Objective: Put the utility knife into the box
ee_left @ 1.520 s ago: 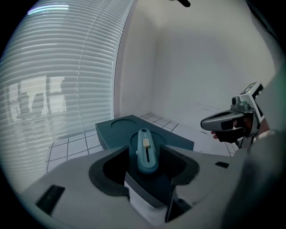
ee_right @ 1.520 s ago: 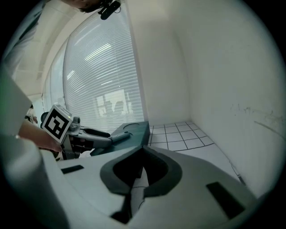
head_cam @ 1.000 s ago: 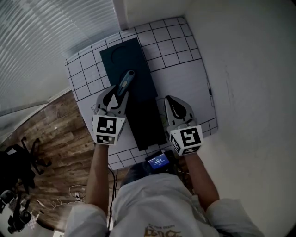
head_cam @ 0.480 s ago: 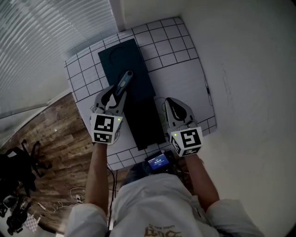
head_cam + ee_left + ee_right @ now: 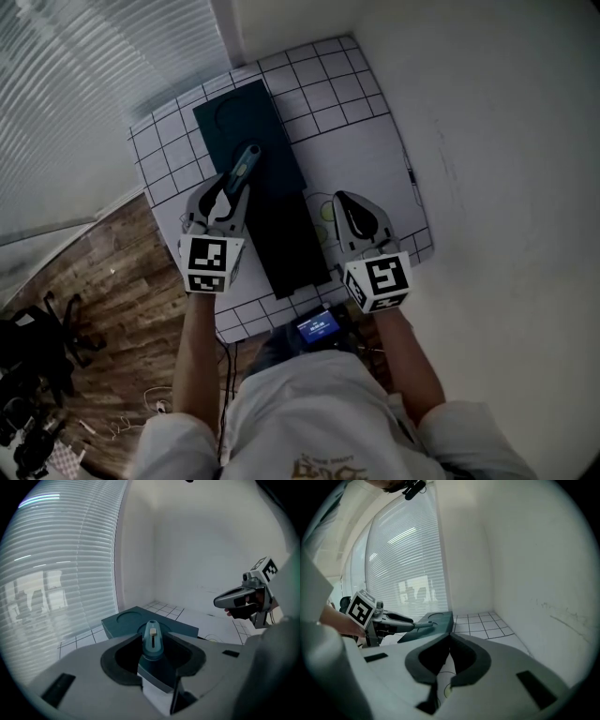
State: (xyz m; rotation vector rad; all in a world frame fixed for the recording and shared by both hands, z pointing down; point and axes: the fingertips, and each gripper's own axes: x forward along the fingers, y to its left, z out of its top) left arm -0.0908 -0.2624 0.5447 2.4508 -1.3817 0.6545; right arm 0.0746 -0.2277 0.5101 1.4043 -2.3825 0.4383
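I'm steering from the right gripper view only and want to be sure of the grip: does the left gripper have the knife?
Observer: Yes. The left gripper view shows the left gripper shut on the knife, a pad on each side.
Operator: Which way is its slider facing?
Observer: The slider faces up, toward that camera.
Operator: Anything behind my gripper?
Observer: In the head view a small lit screen sits at the near edge, just behind the right gripper.
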